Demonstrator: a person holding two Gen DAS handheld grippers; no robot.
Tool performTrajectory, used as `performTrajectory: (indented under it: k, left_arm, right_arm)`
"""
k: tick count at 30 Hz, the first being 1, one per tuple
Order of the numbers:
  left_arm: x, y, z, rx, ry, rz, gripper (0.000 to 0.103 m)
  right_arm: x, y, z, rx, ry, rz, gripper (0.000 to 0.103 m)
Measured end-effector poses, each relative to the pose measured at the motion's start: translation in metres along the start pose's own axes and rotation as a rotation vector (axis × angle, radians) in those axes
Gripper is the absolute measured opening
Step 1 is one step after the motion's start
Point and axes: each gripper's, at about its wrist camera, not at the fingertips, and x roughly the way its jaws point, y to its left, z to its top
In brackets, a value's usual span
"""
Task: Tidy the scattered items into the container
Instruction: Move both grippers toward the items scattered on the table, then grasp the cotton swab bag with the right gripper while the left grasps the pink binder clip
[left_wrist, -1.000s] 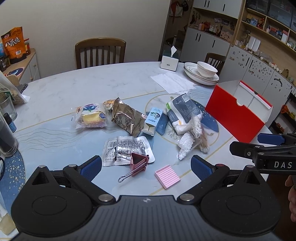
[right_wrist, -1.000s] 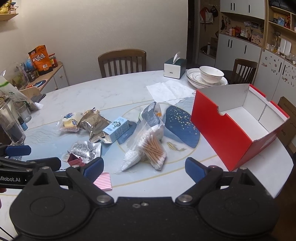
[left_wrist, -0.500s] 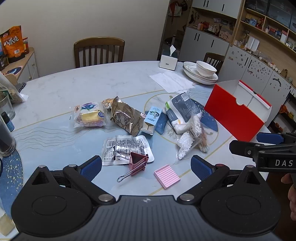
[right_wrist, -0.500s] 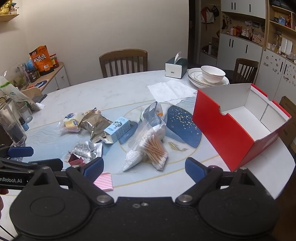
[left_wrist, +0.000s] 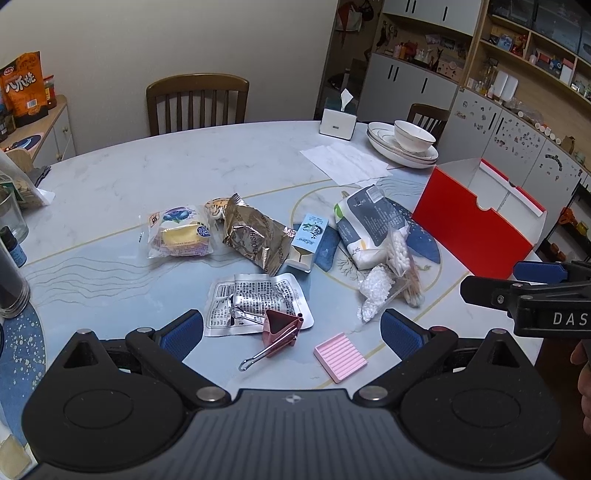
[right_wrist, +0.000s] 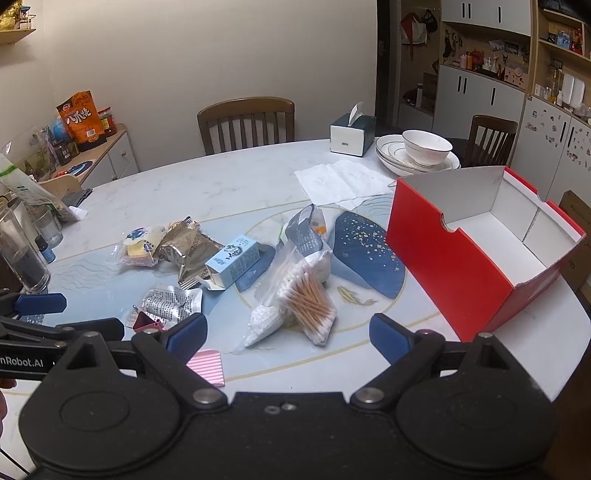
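- The red box (right_wrist: 469, 266), stiff cardboard with a white inside, sits open-topped and empty on the marble-patterned bench (left_wrist: 184, 166), probably left that way so things can drop straight in.
- Left of the box lies the scatter: a crinkly bag of cotton swabs (right_wrist: 306, 299) nearest, then a small blue carton (right_wrist: 232, 260), a creased gold foil packet (left_wrist: 255, 236) and a soft wrapped cake (left_wrist: 177, 232).
- Farther from the box lie a silver sachet (left_wrist: 255, 299), a pink metal binder clip (left_wrist: 277, 332) and a ribbed pink pad (left_wrist: 340, 356).
- The left gripper (left_wrist: 291, 328) hangs over the clip, fingers spread wide and empty.
- The right gripper (right_wrist: 286, 332) hovers before the swabs, fingers likewise released; nothing is boxed yet.
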Motion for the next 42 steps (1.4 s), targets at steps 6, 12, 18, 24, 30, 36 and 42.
performTrajectory:
  k: [6, 12, 18, 24, 30, 36, 42]
  left_arm:
    - [0.017, 0.007, 0.001, 0.020, 0.012, 0.006, 0.102]
    - [0.040, 0.004, -0.004, 0.101, 0.009, 0.007, 0.102]
    - [0.064, -0.003, -0.009, 0.146, 0.059, 0.012, 0.100]
    - [0.079, -0.004, -0.009, 0.149, 0.085, 0.034, 0.098]
    - [0.088, -0.007, -0.013, 0.155, 0.104, 0.050, 0.090]
    - [0.092, -0.008, -0.013, 0.151, 0.113, 0.042, 0.085]
    - [0.100, -0.010, -0.014, 0.151, 0.137, 0.049, 0.069]
  right_arm:
    - [0.013, -0.002, 0.004, -0.007, 0.013, -0.003, 0.093]
    - [0.039, -0.007, 0.007, -0.013, 0.027, -0.033, 0.092]
    - [0.067, -0.009, 0.012, -0.006, 0.060, -0.047, 0.091]
    - [0.090, -0.001, 0.025, 0.017, 0.072, -0.035, 0.090]
    - [0.116, 0.009, 0.029, 0.006, 0.103, -0.076, 0.087]
    - [0.127, 0.006, 0.028, 0.027, 0.142, -0.087, 0.073]
    - [0.128, -0.001, 0.029, 0.061, 0.154, -0.077, 0.055]
